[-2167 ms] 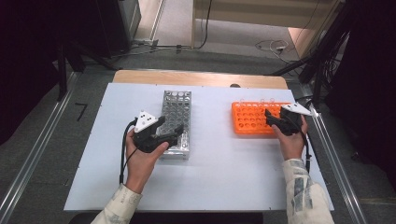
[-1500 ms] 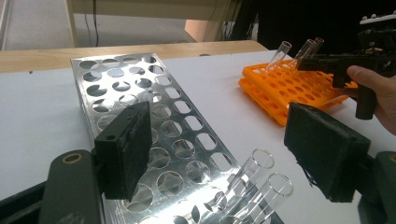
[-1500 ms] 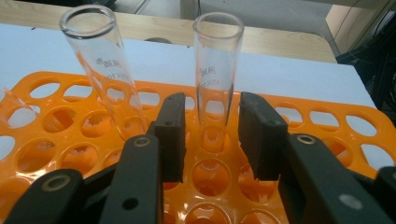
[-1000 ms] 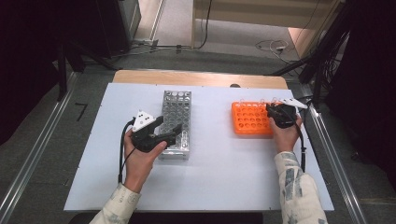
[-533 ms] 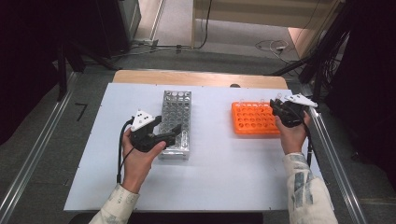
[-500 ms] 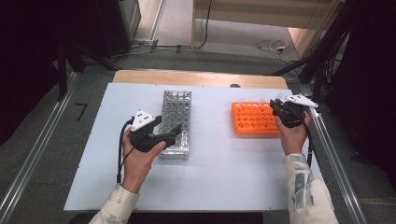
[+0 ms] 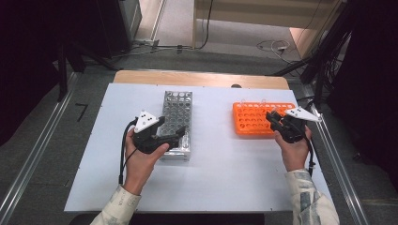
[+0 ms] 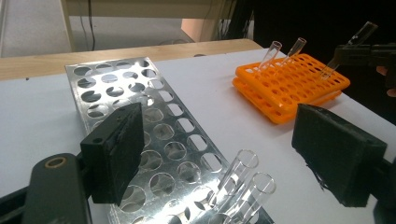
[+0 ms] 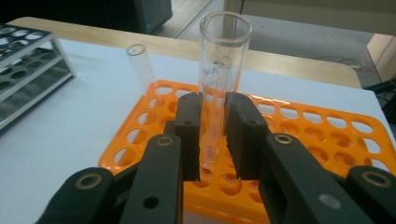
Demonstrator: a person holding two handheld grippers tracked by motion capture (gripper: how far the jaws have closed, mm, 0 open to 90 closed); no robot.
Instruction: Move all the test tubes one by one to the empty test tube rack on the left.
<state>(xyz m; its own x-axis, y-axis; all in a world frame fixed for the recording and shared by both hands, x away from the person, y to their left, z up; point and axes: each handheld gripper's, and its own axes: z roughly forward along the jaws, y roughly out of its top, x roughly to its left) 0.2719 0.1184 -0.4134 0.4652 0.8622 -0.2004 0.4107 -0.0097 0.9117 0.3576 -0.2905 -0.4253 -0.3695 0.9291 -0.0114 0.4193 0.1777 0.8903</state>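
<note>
A silver metal rack [image 7: 176,105] lies at centre left, and an orange rack [image 7: 251,119] at the right. My left gripper [image 7: 169,136] hovers over the metal rack's near end, open. Its jaws have just been opening, and they stand wide on either side of two clear tubes [image 8: 245,184] set in that rack, touching neither. My right gripper [image 9: 212,135] is shut on a glass test tube [image 9: 222,70], held upright above the orange rack [image 9: 327,135]. Another tube [image 9: 140,65] stands at that rack's far side.
The white table [image 7: 220,173] has bare surface in front of both racks. A wooden edge [image 7: 202,77] runs along its far side. Metal rails [image 7: 338,159] flank the table, and cables lie on the floor beyond.
My right gripper has shifted with its tube over the right end of the orange rack, lately toward the near side. The left hand has stayed over the metal rack.
</note>
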